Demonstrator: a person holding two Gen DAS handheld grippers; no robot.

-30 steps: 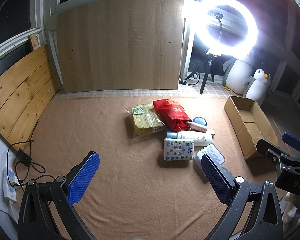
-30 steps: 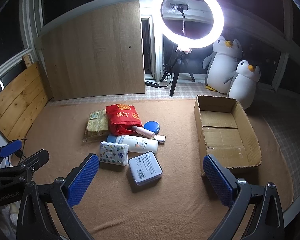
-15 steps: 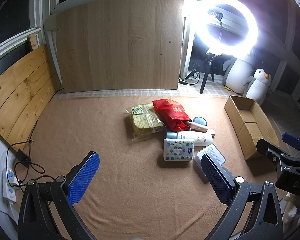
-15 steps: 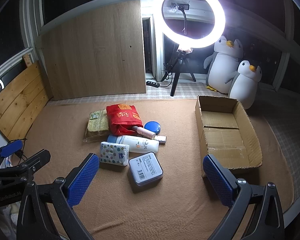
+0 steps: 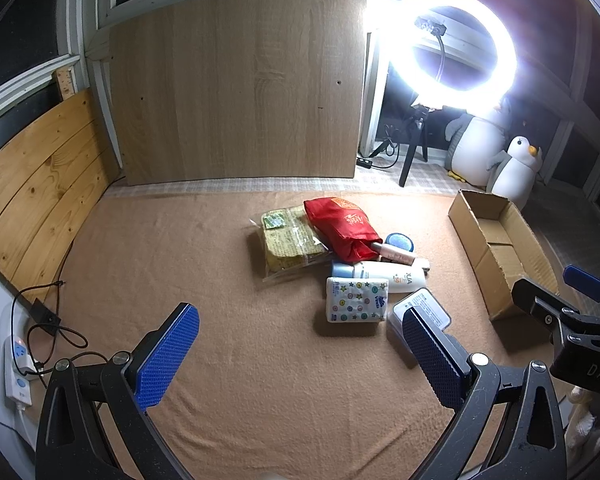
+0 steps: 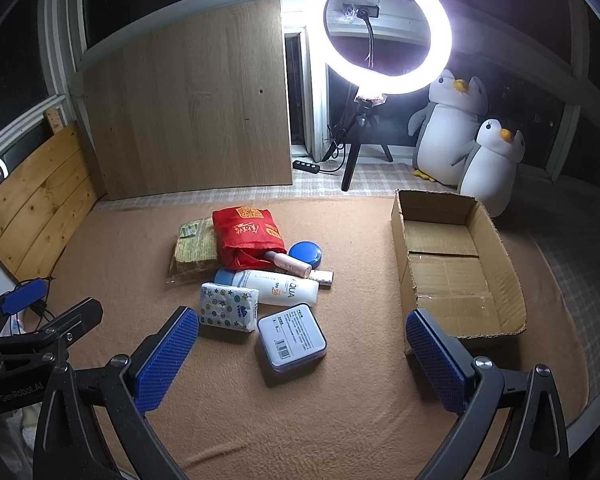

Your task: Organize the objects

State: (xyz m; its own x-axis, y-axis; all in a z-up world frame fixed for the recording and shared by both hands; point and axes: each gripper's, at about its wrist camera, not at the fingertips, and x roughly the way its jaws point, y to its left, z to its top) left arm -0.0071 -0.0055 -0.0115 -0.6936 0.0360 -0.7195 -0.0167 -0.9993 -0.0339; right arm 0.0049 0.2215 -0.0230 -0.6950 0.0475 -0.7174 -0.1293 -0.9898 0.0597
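Both grippers hang low over the tan blanket (image 6: 340, 420), side by side, and neither holds anything. The left gripper (image 5: 300, 354) has its blue pads spread wide, and so does the right gripper (image 6: 302, 354), with bare blanket showing between the fingers of each.

The things to be sorted lie in a loose heap ahead of them. A red pouch (image 6: 249, 236) sits at the back, overlapping a clear-wrapped greenish packet (image 6: 192, 246) on its left. A slim pink tube (image 6: 290, 264) pokes out from the pouch's mouth, with a round blue tin (image 6: 306, 253) just beside it. In front lies a white sunscreen bottle (image 6: 278, 286) on its side (the cap end is pale blue), touching a tissue pack (image 6: 229, 306) printed with stars and dots. Nearest the right gripper is a flat white box (image 6: 292, 338) with a barcode label.

Well to the right stands an open cardboard box (image 6: 500, 264), flaps up, nothing visible inside. Behind it two plush penguins (image 6: 452, 128) lean by the window, next to a glaring ring light (image 6: 380, 28) on a tripod.
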